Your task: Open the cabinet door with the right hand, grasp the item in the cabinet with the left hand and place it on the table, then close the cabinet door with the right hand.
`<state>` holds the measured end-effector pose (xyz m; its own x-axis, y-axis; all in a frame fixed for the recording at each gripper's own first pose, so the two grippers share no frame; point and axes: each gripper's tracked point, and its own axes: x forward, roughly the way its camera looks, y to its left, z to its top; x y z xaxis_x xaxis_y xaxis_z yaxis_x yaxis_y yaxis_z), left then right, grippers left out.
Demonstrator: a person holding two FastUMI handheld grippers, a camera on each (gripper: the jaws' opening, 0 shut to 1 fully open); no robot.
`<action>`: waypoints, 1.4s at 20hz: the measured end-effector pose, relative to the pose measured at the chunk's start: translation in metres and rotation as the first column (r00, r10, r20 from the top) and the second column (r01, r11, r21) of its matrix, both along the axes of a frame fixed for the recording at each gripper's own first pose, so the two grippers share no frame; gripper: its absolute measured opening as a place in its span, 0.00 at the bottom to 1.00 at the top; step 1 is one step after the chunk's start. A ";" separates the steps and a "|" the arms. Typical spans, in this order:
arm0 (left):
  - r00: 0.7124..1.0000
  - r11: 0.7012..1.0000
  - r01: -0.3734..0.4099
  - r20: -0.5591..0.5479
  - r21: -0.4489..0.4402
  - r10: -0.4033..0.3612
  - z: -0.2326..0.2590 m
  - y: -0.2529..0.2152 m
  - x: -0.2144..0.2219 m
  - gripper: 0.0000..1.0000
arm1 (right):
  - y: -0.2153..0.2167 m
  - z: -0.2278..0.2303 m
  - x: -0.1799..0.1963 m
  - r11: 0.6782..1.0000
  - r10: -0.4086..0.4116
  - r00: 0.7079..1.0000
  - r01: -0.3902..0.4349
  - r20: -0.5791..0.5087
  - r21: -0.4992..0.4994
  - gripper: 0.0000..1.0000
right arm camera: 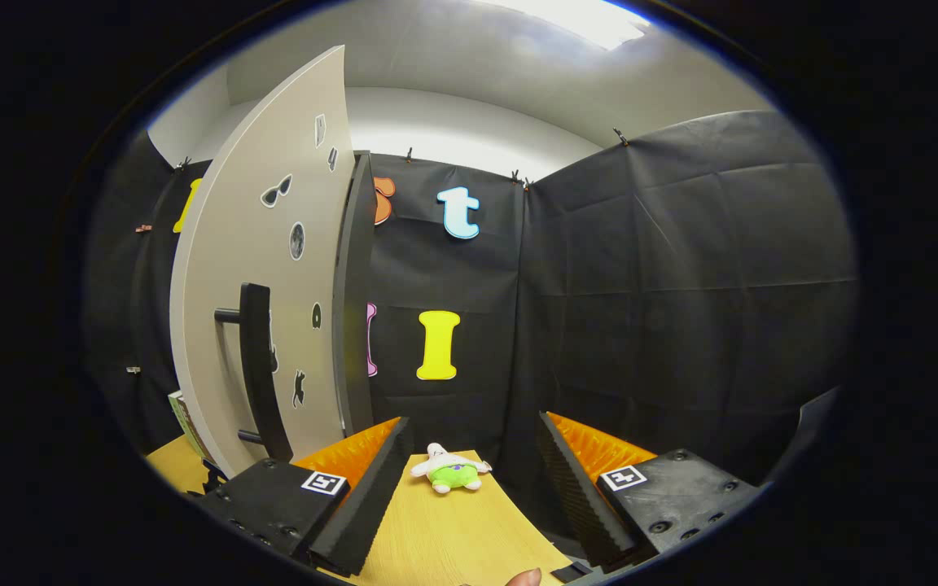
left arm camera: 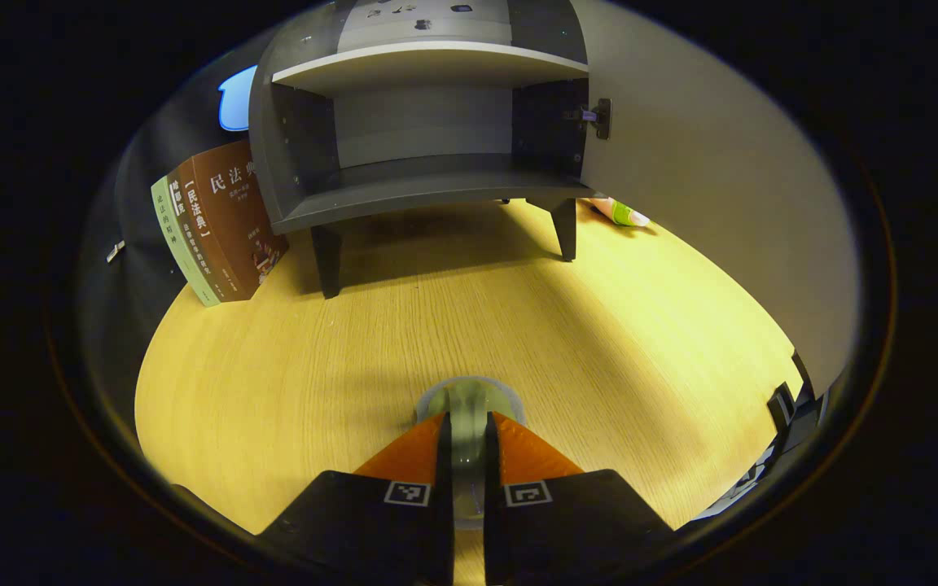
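Now, left gripper (left arm camera: 467,443): low over the table, its two fingers drawn close and pressing from both sides on a small clear glass cup
Glass cup (left arm camera: 469,403): pinched between those fingers near the front edge of the table, its rim showing just past the fingertips; whether its base touches the wood I cannot tell
Table (left arm camera: 599,342): light wood top, carrying the cabinet toward its back edge
Cabinet (left arm camera: 428,122): dark grey, on short legs, standing open, with one pale shelf across it and a bare lower compartment
Cabinet door (right arm camera: 265,277): swung wide open on the cabinet's right side; in the right gripper view its pale outer face carries small stickers and a dark bar handle (right arm camera: 261,382)
Right gripper (right arm camera: 473,472): fingers spread well apart, nothing between them, just beside the open door and apart from the handle
Books (left arm camera: 216,224): a few leaning against the cabinet's left side, near the table's back left corner
Plush toy (right arm camera: 451,470): small, green and white, lying on the table near its back edge, behind the door
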<state>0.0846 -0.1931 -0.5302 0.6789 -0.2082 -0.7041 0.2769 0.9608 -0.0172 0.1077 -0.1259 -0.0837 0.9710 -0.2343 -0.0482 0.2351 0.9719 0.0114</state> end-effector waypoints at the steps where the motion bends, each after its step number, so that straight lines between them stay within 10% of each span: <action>1: 1.000 1.000 -0.003 0.006 0.002 0.003 -0.001 0.000 0.002 0.19 | 0.000 0.000 0.000 1.000 0.000 1.000 0.000 0.000 -0.003 0.97; 11: 1.000 1.000 -0.014 0.028 -0.011 0.014 -0.001 -0.005 0.003 0.30 | 0.000 0.000 0.000 1.000 0.000 1.000 0.000 -0.003 -0.008 0.97; 14: 0.998 1.000 0.005 0.055 -0.017 -0.004 0.011 -0.006 0.000 0.90 | 0.001 -0.001 -0.002 1.000 0.002 1.000 -0.002 -0.003 -0.007 0.97; 16: 0.997 1.000 0.005 0.073 -0.017 -0.004 0.021 -0.004 -0.001 0.98 | 0.001 0.000 -0.001 1.000 0.005 1.000 -0.005 -0.001 -0.003 0.97; 28: 0.939 0.996 -0.006 0.342 -0.092 0.038 0.204 0.014 -0.007 0.98 | 0.022 0.006 0.010 0.997 0.070 0.997 -0.071 0.007 0.043 0.97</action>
<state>0.0780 -0.1792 -0.3267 0.8808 -0.2414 -0.4073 0.2598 0.9656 -0.0103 0.1174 -0.1043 -0.0780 0.9853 -0.1631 -0.0511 0.1658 0.9846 0.0547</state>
